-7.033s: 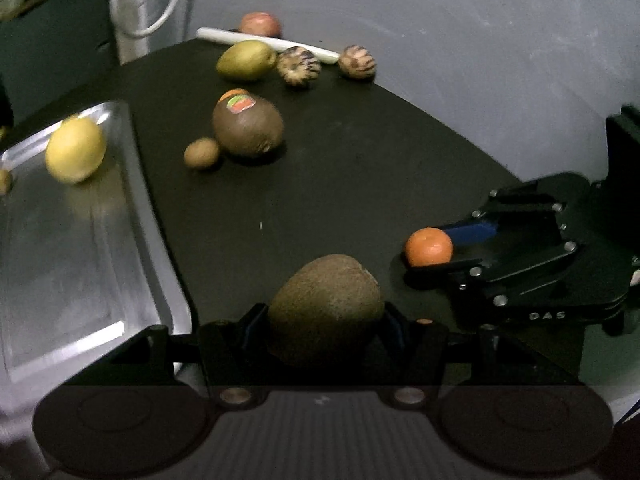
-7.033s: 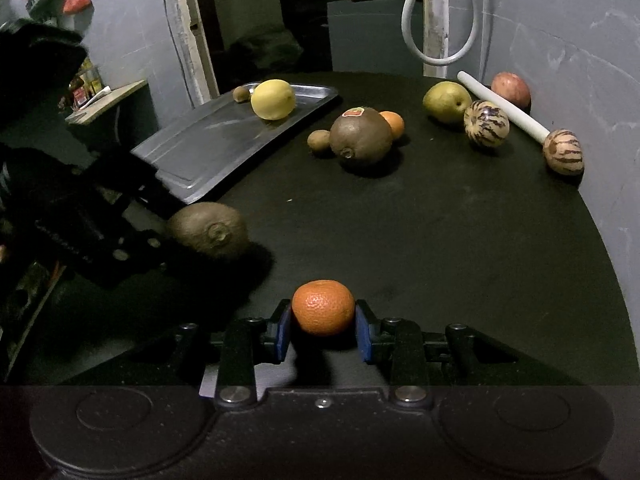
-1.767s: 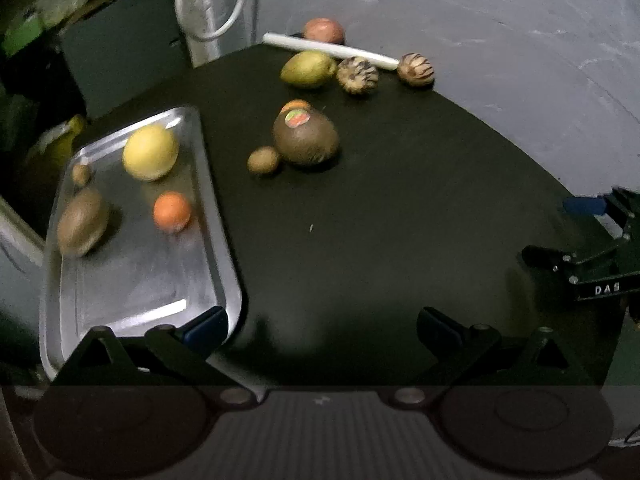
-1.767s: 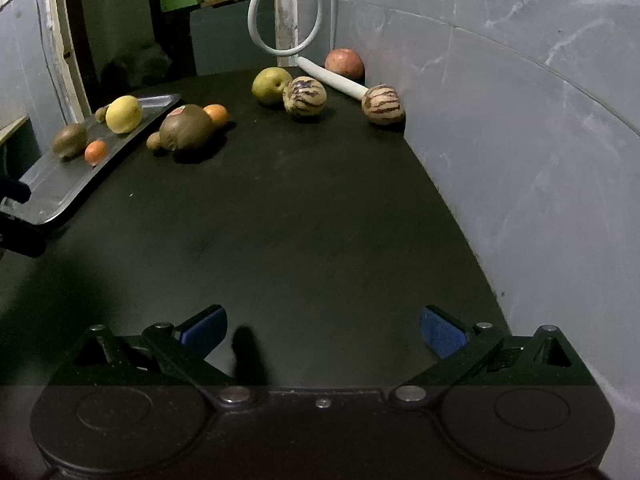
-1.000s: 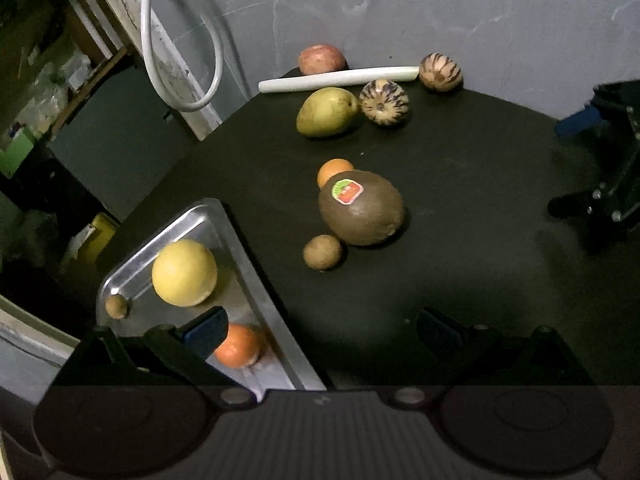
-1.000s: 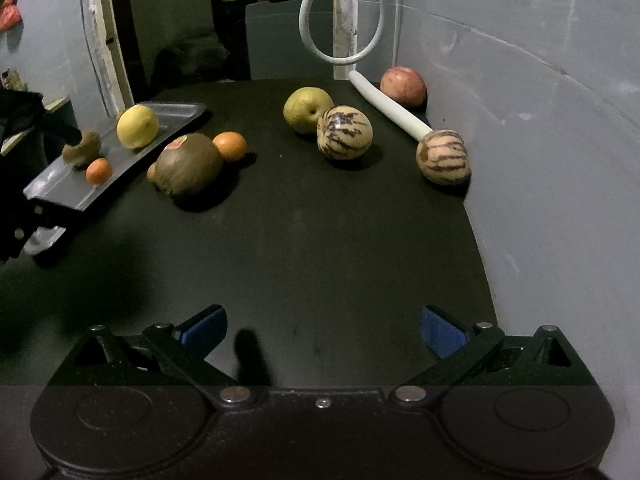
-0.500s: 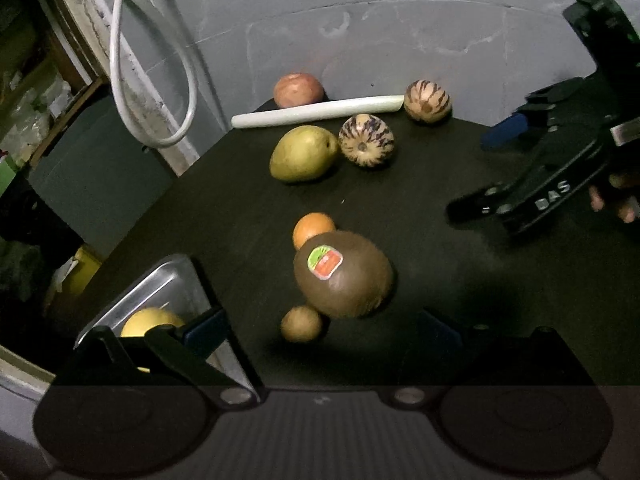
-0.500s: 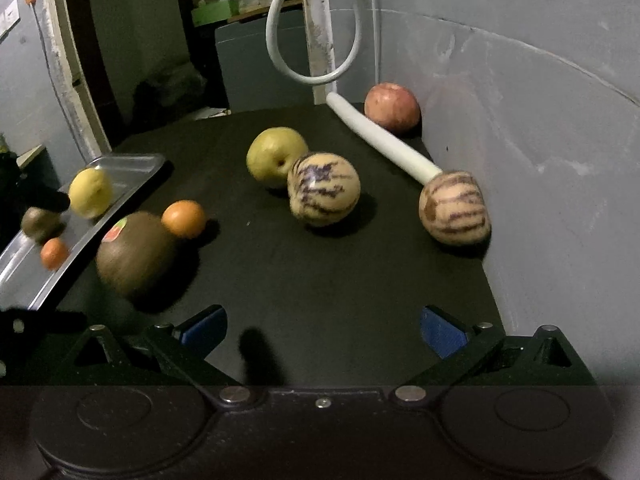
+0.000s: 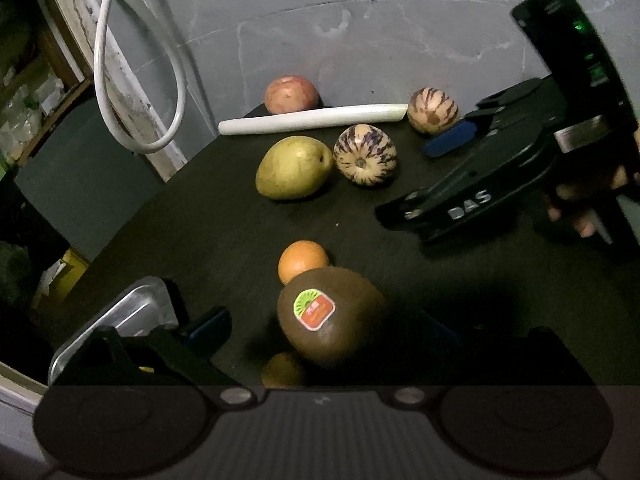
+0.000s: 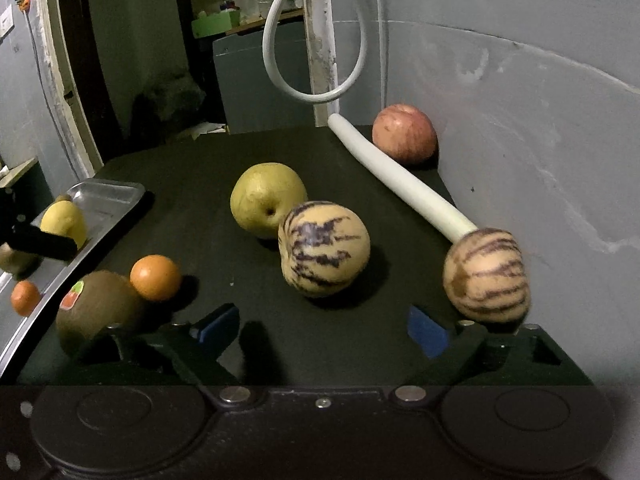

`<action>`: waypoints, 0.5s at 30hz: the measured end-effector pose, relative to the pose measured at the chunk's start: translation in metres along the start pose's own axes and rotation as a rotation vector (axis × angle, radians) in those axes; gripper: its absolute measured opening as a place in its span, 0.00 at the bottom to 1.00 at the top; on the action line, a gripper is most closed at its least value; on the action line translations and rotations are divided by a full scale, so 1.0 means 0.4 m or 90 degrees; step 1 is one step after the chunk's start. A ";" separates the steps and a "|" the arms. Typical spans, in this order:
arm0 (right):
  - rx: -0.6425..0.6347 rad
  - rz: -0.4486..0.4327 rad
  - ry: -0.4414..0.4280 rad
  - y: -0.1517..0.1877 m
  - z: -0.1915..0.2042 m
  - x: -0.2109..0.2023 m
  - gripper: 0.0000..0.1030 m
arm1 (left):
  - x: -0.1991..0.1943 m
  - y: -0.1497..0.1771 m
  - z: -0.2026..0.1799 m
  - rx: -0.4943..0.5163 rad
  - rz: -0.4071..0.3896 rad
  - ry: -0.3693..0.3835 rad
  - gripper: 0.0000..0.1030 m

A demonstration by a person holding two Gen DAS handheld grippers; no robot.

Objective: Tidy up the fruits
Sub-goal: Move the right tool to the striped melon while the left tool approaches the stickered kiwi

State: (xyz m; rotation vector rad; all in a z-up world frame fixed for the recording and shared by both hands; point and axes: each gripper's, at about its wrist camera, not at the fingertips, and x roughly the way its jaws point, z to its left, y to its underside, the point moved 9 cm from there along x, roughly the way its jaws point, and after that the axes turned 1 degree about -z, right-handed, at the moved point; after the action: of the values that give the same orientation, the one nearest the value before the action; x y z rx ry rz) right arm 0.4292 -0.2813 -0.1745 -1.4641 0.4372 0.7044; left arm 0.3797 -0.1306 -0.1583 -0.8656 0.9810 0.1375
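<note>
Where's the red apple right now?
The red apple sits at the table's far corner against the grey wall, just behind the far end of the white stalk; in the right wrist view it is upper right, beyond the pear.

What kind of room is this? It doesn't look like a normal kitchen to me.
Probably a storeroom or workshop corner, not a kitchen: bare grey plaster wall, a loose white hose looped on a post, and cluttered shelves behind. Fruit sits on a dark round table beside a metal tray.
</note>
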 end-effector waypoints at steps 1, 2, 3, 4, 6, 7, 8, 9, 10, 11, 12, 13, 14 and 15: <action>-0.003 -0.004 0.001 -0.003 0.003 0.005 0.88 | 0.003 -0.001 -0.001 -0.001 0.001 0.000 0.93; -0.004 -0.007 0.001 -0.005 0.005 0.006 0.88 | 0.006 -0.002 -0.001 -0.002 0.003 0.001 0.91; -0.006 -0.011 0.003 -0.007 0.006 0.008 0.88 | 0.009 -0.003 -0.002 -0.003 0.004 0.002 0.90; -0.008 -0.015 0.006 -0.008 0.007 0.012 0.88 | 0.010 -0.003 -0.003 -0.004 0.005 0.005 0.88; -0.015 -0.020 0.010 -0.011 0.010 0.016 0.86 | 0.012 -0.005 -0.007 -0.005 0.003 0.012 0.86; -0.019 -0.022 0.011 -0.013 0.010 0.018 0.84 | 0.012 -0.006 -0.008 -0.004 0.003 0.014 0.84; -0.021 -0.024 0.012 -0.016 0.010 0.020 0.82 | 0.014 -0.007 -0.009 -0.003 0.003 0.014 0.81; -0.021 -0.025 0.012 -0.019 0.008 0.023 0.81 | 0.016 -0.007 -0.011 -0.004 0.005 0.015 0.80; -0.020 -0.026 0.013 -0.022 0.007 0.025 0.79 | 0.018 -0.007 -0.012 -0.006 0.006 0.016 0.78; -0.019 -0.027 0.014 -0.026 0.004 0.029 0.78 | 0.020 -0.007 -0.012 -0.009 0.009 0.018 0.75; -0.018 -0.028 0.015 -0.029 0.002 0.031 0.77 | 0.022 -0.007 -0.012 -0.011 0.011 0.018 0.74; -0.016 -0.029 0.016 -0.031 0.000 0.033 0.76 | 0.025 -0.006 -0.012 -0.014 0.015 0.017 0.72; -0.015 -0.030 0.016 -0.033 -0.001 0.034 0.75 | 0.027 -0.006 -0.011 -0.016 0.019 0.015 0.70; -0.015 -0.030 0.015 -0.036 -0.001 0.035 0.75 | 0.030 -0.005 -0.009 -0.019 0.021 0.011 0.69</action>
State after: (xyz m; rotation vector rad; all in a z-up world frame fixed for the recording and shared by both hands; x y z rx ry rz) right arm 0.4491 -0.2790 -0.1732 -1.5013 0.4128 0.6562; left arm 0.3849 -0.1376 -0.1673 -0.8785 1.0126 0.1734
